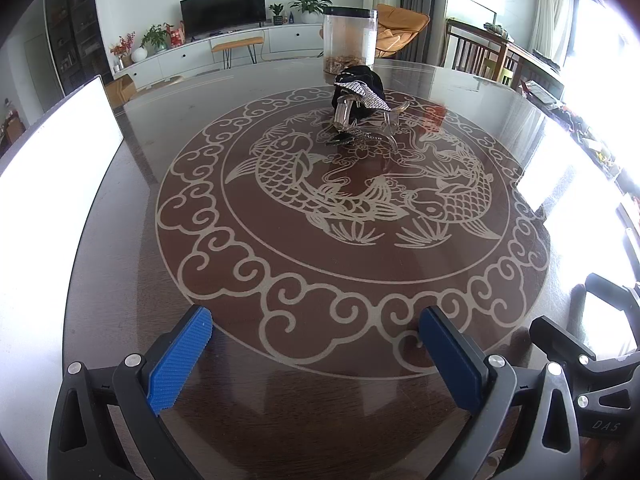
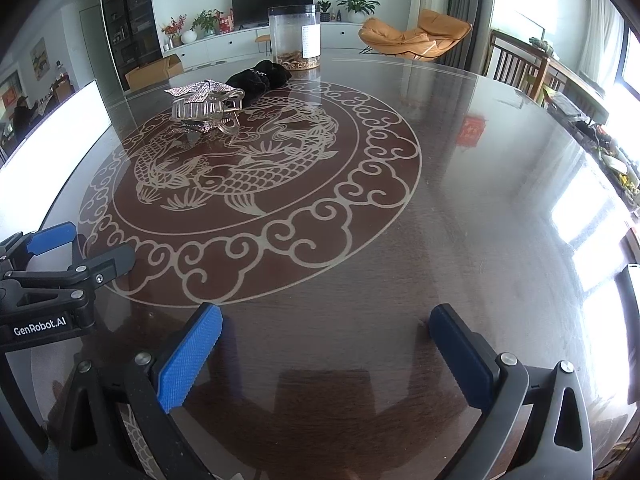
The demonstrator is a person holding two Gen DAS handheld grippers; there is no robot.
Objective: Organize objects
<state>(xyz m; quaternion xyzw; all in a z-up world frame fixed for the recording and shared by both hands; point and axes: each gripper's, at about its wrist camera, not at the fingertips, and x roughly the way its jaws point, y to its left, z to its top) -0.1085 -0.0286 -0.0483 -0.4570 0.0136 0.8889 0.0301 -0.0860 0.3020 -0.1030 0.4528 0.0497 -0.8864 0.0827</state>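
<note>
Left wrist view: the left gripper [image 1: 316, 344] and right gripper [image 2: 326, 348] hover empty, jaws spread, over the table's [image 2: 480, 200] near edge, probably poised to reach. The hair claw [image 2: 206, 106], black scrunchie [image 2: 260, 78] and clear jar [image 2: 295, 38] cluster toward the far edge.

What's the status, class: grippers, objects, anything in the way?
Left gripper open, empty. Right gripper open, empty. Hair clip, black scrunchie and clear jar untouched on the table. Path clear.
</note>
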